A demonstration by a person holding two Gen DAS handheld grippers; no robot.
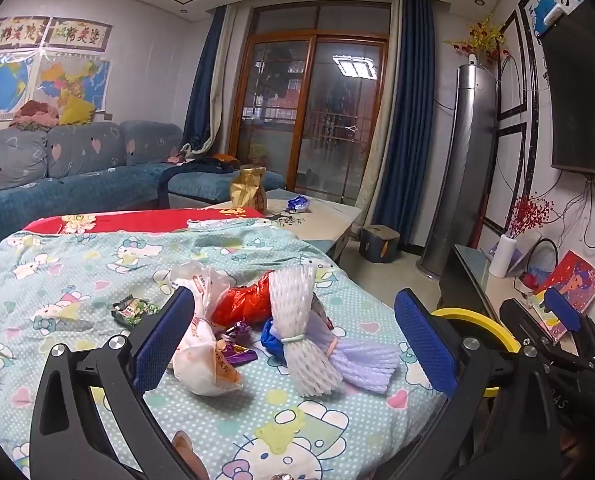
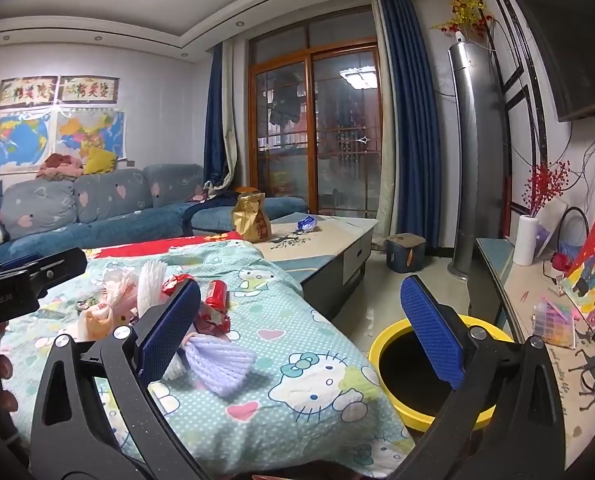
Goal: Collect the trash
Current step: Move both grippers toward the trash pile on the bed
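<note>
A pile of trash lies on the cartoon-cat bedsheet (image 1: 77, 280): a white plastic bag (image 1: 201, 364), a red plastic bag (image 1: 243, 302), a white foam net (image 1: 303, 328), a lilac foam net (image 1: 367, 360) and purple candy wrappers (image 1: 239, 352). A green wrapper (image 1: 131, 310) lies apart to the left. My left gripper (image 1: 295, 304) hovers open just short of the pile, holding nothing. My right gripper (image 2: 299, 292) is open and empty over the sheet's right edge. The lilac net (image 2: 221, 364) and a red can (image 2: 216, 294) lie by its left finger. The yellow bin (image 2: 381, 344) stands on the floor below it.
Beyond the sheet, a coffee table (image 2: 337, 236) carries a gold bag (image 2: 251, 218) and a blue wrapper (image 2: 307, 223). A low cabinet (image 2: 513, 304) with a white vase (image 2: 525, 240) runs along the right wall. A blue sofa (image 2: 97, 216) stands at the left and a stool (image 2: 405, 258) on the floor.
</note>
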